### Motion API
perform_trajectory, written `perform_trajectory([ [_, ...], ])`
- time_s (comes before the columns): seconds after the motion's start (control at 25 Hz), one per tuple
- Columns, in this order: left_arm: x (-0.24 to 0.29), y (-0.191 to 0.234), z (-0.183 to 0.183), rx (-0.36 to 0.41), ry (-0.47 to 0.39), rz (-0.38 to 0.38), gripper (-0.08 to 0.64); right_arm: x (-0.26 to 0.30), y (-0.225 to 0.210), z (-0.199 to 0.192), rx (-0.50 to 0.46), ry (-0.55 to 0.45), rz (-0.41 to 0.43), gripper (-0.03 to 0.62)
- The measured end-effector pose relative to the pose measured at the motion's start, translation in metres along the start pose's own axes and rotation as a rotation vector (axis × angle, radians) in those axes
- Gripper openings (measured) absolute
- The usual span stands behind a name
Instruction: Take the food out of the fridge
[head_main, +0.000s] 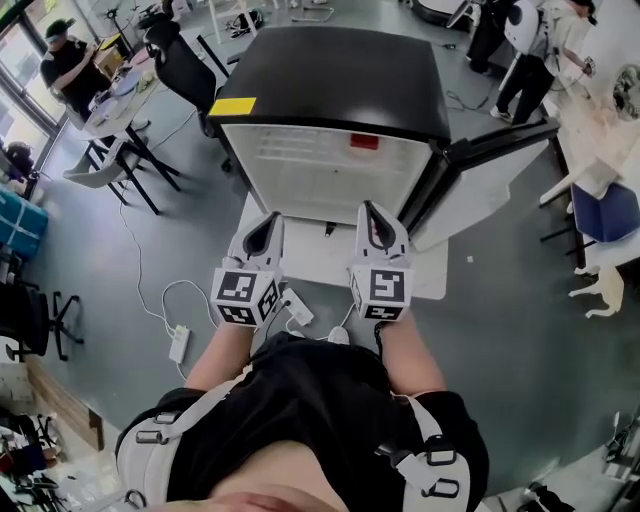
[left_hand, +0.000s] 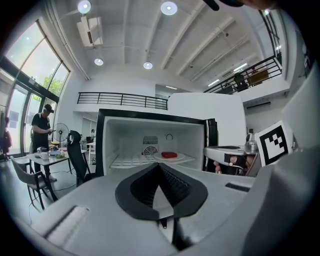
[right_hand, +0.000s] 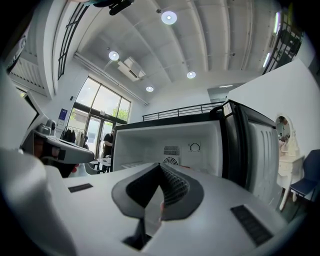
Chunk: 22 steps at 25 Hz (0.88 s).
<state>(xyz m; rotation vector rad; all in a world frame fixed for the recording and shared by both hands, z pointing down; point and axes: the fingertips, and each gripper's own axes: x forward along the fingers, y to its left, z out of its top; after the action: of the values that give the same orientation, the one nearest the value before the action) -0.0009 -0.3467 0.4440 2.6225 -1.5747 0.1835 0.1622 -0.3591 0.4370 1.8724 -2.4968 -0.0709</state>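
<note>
The small fridge (head_main: 340, 75) has a black top and stands with its door (head_main: 480, 160) swung open to the right. On its white wire shelf lies a red piece of food (head_main: 364, 141), which in the left gripper view sits on a white plate (left_hand: 169, 155). My left gripper (head_main: 268, 222) and right gripper (head_main: 372, 212) are side by side in front of the opening, a short way from the shelf, and point at it. Both are shut with nothing between the jaws. In the right gripper view my own jaws (right_hand: 160, 166) hide the food.
A white mat (head_main: 300, 255) lies under the fridge front. A power strip (head_main: 180, 343) with cables is on the floor at the left. A person sits at a table (head_main: 65, 60) with chairs (head_main: 180, 65) at the back left, and other people stand at the back right (head_main: 530, 50).
</note>
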Motion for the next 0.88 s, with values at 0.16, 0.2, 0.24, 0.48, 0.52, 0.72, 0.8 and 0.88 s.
perform_trajectory([
  [0.16,0.006,0.004,0.005,0.013,-0.005,-0.023,0.002,0.006,-0.003,0.002,0.001,-0.005,-0.024,0.008],
  [0.2,0.006,0.005,0.006,0.013,-0.007,-0.026,0.003,0.007,-0.003,0.002,0.002,-0.003,-0.030,0.008],
  [0.24,0.006,0.007,0.007,0.014,-0.012,-0.029,0.003,0.009,-0.002,0.001,-0.004,-0.001,-0.036,0.008],
  [0.48,0.007,0.009,0.005,0.023,-0.003,-0.057,0.003,0.025,0.002,-0.015,-0.192,0.117,-0.005,0.017],
  [0.52,0.006,0.009,0.005,0.024,-0.003,-0.060,0.003,0.029,0.002,-0.018,-0.232,0.147,0.011,0.025],
  [0.72,0.007,0.013,0.002,0.019,0.004,-0.065,0.003,0.058,-0.003,-0.032,-0.519,0.299,0.043,0.085],
  [0.8,0.006,0.013,0.003,0.022,-0.002,-0.066,0.003,0.070,-0.008,-0.040,-0.645,0.370,0.049,0.097],
  [0.88,0.004,0.014,0.002,0.023,-0.001,-0.064,0.003,0.080,-0.009,-0.047,-0.741,0.417,0.071,0.115],
])
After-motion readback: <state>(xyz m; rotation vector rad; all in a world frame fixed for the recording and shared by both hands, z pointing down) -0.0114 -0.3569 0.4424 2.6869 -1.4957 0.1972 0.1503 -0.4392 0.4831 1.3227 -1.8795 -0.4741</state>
